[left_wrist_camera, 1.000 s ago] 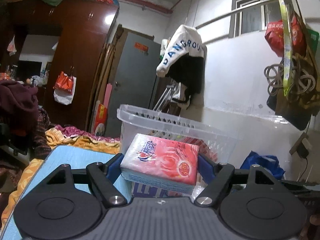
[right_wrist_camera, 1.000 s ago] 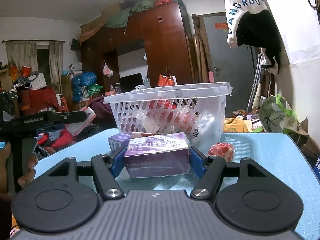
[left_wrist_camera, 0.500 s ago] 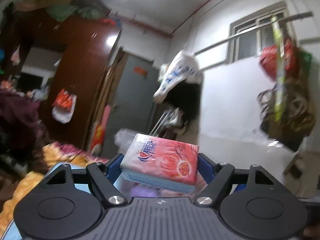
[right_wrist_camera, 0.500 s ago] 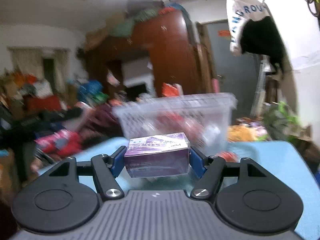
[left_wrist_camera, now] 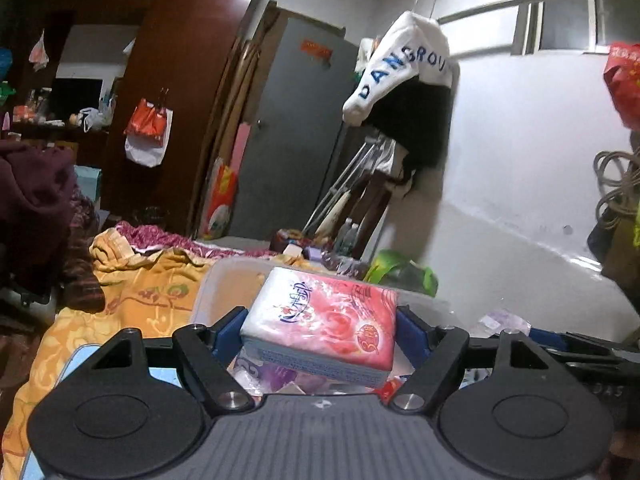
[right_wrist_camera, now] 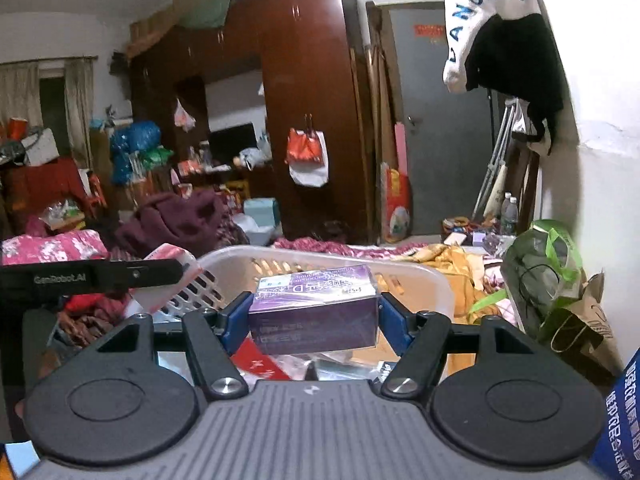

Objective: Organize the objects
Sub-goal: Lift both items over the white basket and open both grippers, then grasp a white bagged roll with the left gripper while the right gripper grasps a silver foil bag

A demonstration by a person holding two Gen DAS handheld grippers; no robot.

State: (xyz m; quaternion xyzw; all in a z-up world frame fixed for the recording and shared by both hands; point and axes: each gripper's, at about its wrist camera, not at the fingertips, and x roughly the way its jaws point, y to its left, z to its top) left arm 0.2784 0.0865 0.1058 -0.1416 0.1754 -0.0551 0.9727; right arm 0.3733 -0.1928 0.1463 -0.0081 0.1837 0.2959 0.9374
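In the left wrist view, a pink-and-white tissue pack (left_wrist_camera: pixel 320 322) is clamped between the blue pads of the left tool (left_wrist_camera: pixel 320 330), whose jaws are spread fairly wide to fit the pack's width. The pack is held in the lower centre of the frame, tilted slightly down to the right, above the open white plastic basket (left_wrist_camera: pixel 224 280), part of whose rim is seen just behind and to the left of it. Purple and red packets can be made out inside the basket beneath the pack, though they are too hidden to be named. In the right wrist view, a purple box (right_wrist_camera: pixel 314 312) with white print on its lid is gripped between the blue pads of the right tool (right_wrist_camera: pixel 314 316), the jaws being set at a moderate width and pressed on both ends of the box. The box is held level in the lower centre of the frame, over the basket (right_wrist_camera: pixel 432 280), whose slotted wall is seen at centre left. At the left edge of that view, the left tool (right_wrist_camera: pixel 182 270) is seen from the side, with the tissue pack (right_wrist_camera: pixel 172 254) in its tips near the basket's left rim. A brown wardrobe (right_wrist_camera: pixel 312 100) and a grey door (right_wrist_camera: pixel 440 120) are seen in the background.
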